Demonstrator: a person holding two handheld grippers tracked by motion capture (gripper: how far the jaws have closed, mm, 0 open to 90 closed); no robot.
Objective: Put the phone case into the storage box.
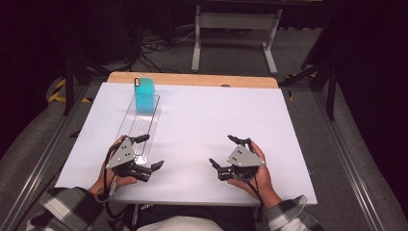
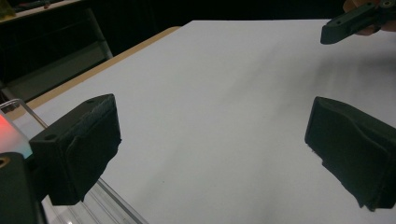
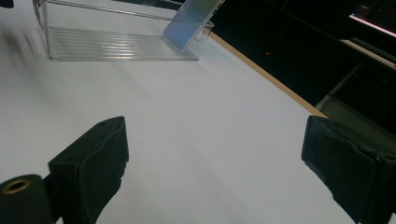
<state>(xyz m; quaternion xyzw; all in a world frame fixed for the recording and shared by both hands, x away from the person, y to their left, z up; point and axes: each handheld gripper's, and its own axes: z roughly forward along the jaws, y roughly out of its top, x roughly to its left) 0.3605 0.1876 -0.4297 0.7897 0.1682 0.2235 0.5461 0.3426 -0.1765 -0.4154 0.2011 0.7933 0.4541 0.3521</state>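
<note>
A teal phone (image 1: 144, 94) stands upright at the far end of a clear ridged rack (image 1: 138, 126) on the left side of the white table (image 1: 211, 115). My left gripper (image 1: 152, 151) sits open at the rack's near end, its jaws (image 2: 212, 140) wide apart with only table between them. My right gripper (image 1: 221, 150) is open too, over bare table near the front, well right of the rack. In the right gripper view the jaws (image 3: 215, 158) frame bare table, with the rack (image 3: 116, 44) and phone (image 3: 191, 21) beyond.
A wooden strip (image 1: 192, 79) runs along the table's far edge. Metal rails flank the table on both sides, and a grey stand (image 1: 235, 29) is on the floor behind. One finger of the right gripper (image 2: 348, 23) appears far off in the left gripper view.
</note>
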